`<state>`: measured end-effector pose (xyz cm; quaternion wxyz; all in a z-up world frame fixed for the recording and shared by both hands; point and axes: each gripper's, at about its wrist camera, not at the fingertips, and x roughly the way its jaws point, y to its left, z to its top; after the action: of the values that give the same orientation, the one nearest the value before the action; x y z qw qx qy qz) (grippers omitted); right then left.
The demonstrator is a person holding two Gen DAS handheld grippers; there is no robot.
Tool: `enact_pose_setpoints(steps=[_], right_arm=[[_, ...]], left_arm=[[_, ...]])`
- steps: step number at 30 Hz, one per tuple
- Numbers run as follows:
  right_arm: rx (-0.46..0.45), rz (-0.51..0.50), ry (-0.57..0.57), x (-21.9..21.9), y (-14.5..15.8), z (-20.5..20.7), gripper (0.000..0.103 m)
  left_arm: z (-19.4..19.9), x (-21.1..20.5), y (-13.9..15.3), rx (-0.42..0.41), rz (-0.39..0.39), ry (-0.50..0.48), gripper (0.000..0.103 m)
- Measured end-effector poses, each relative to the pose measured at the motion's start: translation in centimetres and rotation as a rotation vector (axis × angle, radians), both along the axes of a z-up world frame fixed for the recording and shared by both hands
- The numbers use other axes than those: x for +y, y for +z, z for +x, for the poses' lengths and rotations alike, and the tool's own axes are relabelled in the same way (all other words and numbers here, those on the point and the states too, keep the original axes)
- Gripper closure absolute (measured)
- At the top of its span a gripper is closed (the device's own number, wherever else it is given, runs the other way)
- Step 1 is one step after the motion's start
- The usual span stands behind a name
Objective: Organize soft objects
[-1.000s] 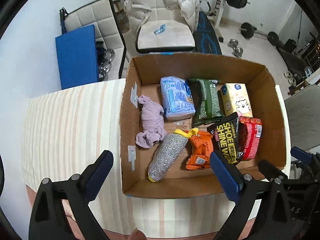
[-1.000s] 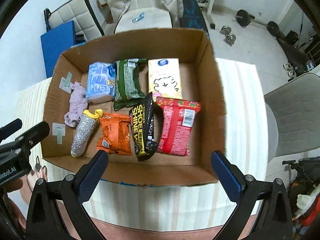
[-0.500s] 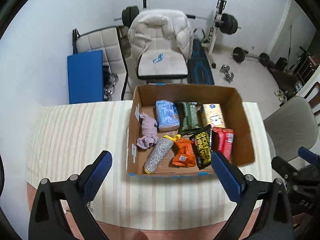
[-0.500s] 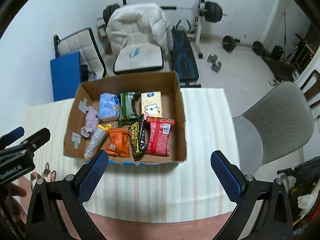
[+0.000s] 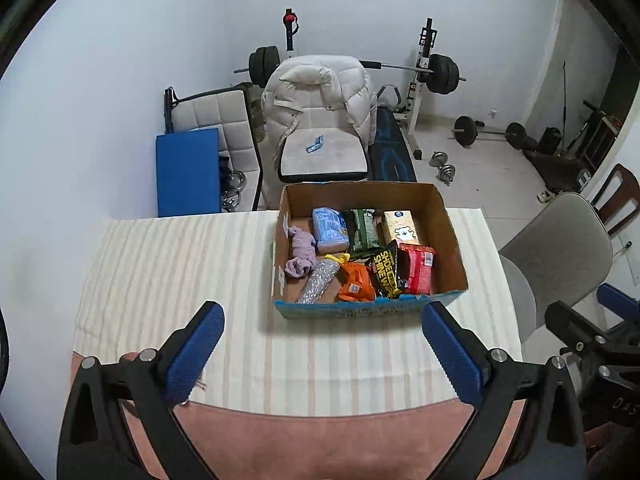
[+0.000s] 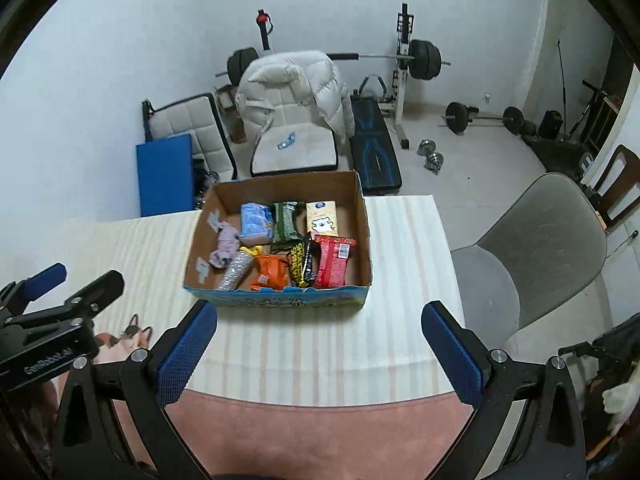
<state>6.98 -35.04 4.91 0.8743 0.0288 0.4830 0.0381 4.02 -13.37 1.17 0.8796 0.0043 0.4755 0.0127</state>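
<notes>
Beyond both released, empty grippers, left gripper (image 5: pixel 320 354), right gripper (image 6: pixel 318 352), filled cardboard box (image 5: pixel 452 240), grey chair (image 6: pixel 540 248) beside table (image 5: pixel 168 264)

Both cameras look forward and down from above the near edge of the striped bench (image 5: pixel 180 264), well back. Both see the open brown cardboard box (image 5: pixel 452 240) (image 6: pixel 362 220).

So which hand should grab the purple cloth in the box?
Probably the left gripper: the purple cloth lies at the box's left side. Both grippers are open and empty.
</notes>
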Motion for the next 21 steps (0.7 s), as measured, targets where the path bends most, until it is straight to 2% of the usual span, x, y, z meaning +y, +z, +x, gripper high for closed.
enact_pose_setpoints(steps=[10,15,21], right_arm=[[-0.026,0.005,0.011,-0.1,3.9,-5.4,0.000],[-0.055,-0.004,0.005,-0.2,5.5,-7.0,0.000],[-0.102,-0.050,-0.022,-0.4,6.3,-7.0,0.000]], left_arm=[[-4.3,-0.4,3.9,-0.043,-0.026,-0.028,0.002],[-5.2,-0.4,4.7,-0.065,-0.030,-0.024,0.002],[-4.8,-0.2,4.6,-0.081,-0.056,-0.021,0.002]])
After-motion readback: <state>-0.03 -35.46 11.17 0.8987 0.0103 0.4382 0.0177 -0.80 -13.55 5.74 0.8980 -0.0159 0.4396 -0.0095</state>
